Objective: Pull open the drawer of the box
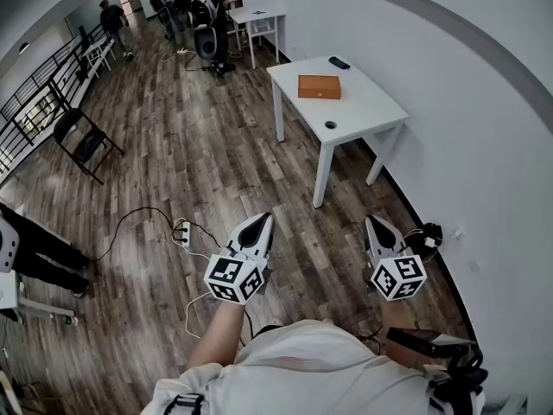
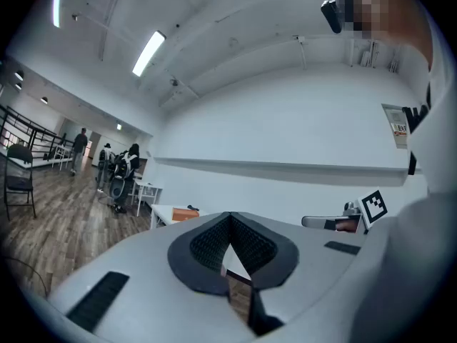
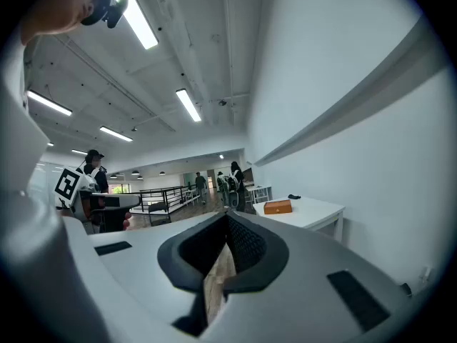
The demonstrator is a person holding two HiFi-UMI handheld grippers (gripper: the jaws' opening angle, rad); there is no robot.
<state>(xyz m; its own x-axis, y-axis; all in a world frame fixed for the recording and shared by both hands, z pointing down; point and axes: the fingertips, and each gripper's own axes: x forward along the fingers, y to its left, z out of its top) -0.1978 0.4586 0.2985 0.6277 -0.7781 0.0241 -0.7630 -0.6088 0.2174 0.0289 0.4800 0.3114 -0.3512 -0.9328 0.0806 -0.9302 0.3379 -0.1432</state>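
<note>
A small brown box [image 1: 319, 86] lies on a white table [image 1: 363, 111] across the room, well ahead of both grippers; its drawer looks closed. The box also shows small in the left gripper view [image 2: 186, 212] and in the right gripper view [image 3: 278, 206]. My left gripper [image 1: 262, 223] is held low over the wooden floor, its jaws shut with nothing between them. My right gripper [image 1: 375, 225] hangs beside it at the right, jaws shut and empty too. Both point toward the table, far from the box.
A black remote [image 1: 340, 62] lies at the table's far end and a round cable hole [image 1: 330, 124] near its front. A power strip with cables [image 1: 182, 231] lies on the floor at left. A black chair [image 1: 79, 137] and people stand farther off. The wall runs along the right.
</note>
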